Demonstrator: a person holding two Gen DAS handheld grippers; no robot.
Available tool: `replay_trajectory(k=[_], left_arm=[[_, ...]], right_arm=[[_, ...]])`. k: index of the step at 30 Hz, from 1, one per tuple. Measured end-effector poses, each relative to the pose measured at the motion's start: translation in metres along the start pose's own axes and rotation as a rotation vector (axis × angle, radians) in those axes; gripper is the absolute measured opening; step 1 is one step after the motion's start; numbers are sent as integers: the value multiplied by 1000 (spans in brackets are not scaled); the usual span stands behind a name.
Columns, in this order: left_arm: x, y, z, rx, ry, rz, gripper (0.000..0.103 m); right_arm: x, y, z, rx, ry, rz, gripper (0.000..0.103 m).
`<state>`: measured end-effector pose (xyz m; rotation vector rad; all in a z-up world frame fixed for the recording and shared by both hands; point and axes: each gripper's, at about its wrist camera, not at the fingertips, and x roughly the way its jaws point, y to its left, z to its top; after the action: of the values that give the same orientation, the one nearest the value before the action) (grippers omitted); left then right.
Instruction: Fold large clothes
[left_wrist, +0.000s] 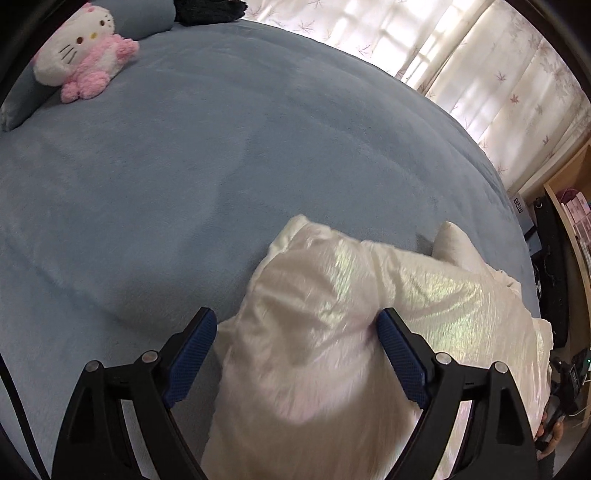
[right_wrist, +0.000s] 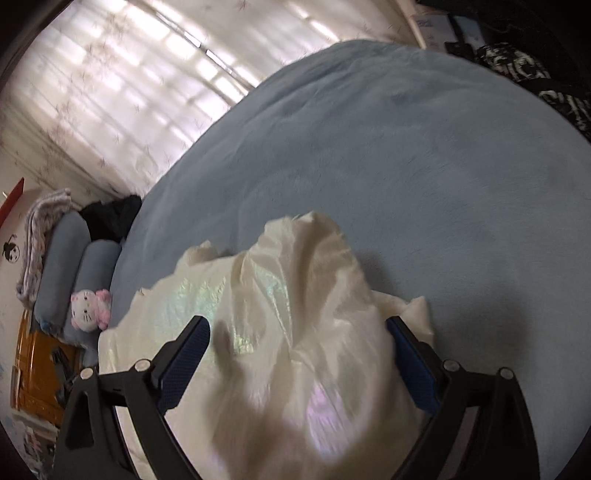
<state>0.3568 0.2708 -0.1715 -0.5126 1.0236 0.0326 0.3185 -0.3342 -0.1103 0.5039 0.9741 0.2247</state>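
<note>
A shiny cream-white garment (left_wrist: 332, 314) lies bunched on the blue bedspread (left_wrist: 184, 166). My left gripper (left_wrist: 295, 325) is wide open with the cloth heaped between its blue-padded fingers (left_wrist: 192, 354). In the right wrist view the same garment (right_wrist: 295, 314) bulges up between the fingers (right_wrist: 184, 354) of my right gripper (right_wrist: 297, 332), which is also wide open. Neither gripper pinches the cloth. The cloth near both cameras is blurred.
A pink and white plush cat (left_wrist: 85, 55) sits by blue pillows (right_wrist: 62, 266) at the head of the bed. Dark clothing (left_wrist: 210, 11) lies beside it. Curtains (left_wrist: 498, 74) hang along the far bed edge. Shelves (left_wrist: 576, 221) and an orange cabinet (right_wrist: 37, 369) stand beside the bed.
</note>
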Motion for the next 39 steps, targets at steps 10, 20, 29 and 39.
replay_trajectory(k=[10, 20, 29, 39], left_arm=[[-18, -46, -19, 157, -154, 112, 13], [-78, -81, 1, 123, -319, 189, 9], [20, -95, -2, 205, -189, 476, 11], [49, -97, -13, 230, -204, 563, 14]], right_arm=[[-7, 21, -18, -117, -103, -83, 33], [-74, 69, -15, -186, -349, -188, 15], [15, 41, 1, -100, -168, -388, 19], [37, 13, -10, -24, -174, -375, 33]])
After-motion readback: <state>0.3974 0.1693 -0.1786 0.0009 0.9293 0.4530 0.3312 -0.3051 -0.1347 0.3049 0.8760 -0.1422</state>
